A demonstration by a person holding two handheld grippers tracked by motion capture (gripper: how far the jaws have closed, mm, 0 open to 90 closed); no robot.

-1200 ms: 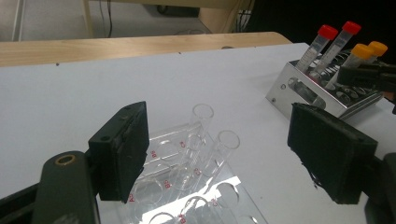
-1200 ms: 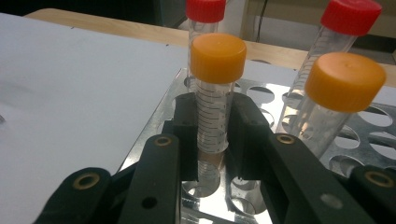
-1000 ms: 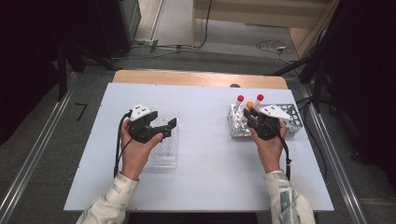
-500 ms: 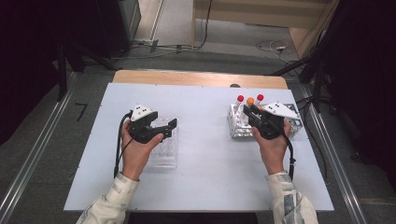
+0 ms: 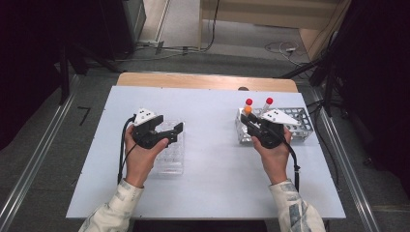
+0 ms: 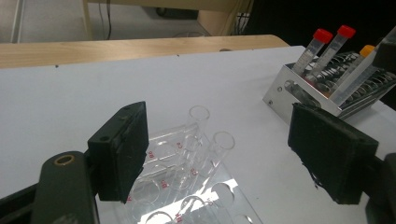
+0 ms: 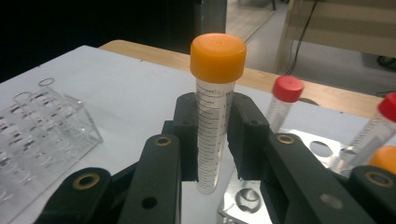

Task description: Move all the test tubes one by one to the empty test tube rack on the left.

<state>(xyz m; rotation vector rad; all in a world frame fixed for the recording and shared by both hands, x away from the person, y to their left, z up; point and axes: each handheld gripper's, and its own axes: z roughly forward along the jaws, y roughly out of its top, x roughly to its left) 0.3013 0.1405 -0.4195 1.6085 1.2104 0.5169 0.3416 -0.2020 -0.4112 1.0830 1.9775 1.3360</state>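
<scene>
Now my right claw (image 7: 215,140) clamps the orange-capped tube (image 7: 215,112) upright above the metal rack (image 5: 300,126) near the table's right edge, while my left claw (image 6: 224,154) waits open over the clear rack (image 6: 187,186).

The orange-capped tube (image 7: 212,116) is clear plastic with printed graduation marks. It stands upright, its cap closed, clamped at mid-height between two black pads, with its bottom lifted free above the metal rack (image 7: 243,198).

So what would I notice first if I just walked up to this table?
Probably the orange-capped tube, pinched upright between the right gripper's fingers, just above the metal rack on the right side. Two red-capped tubes stand in that rack. On the left, the open left gripper hovers over a clear rack.
</scene>
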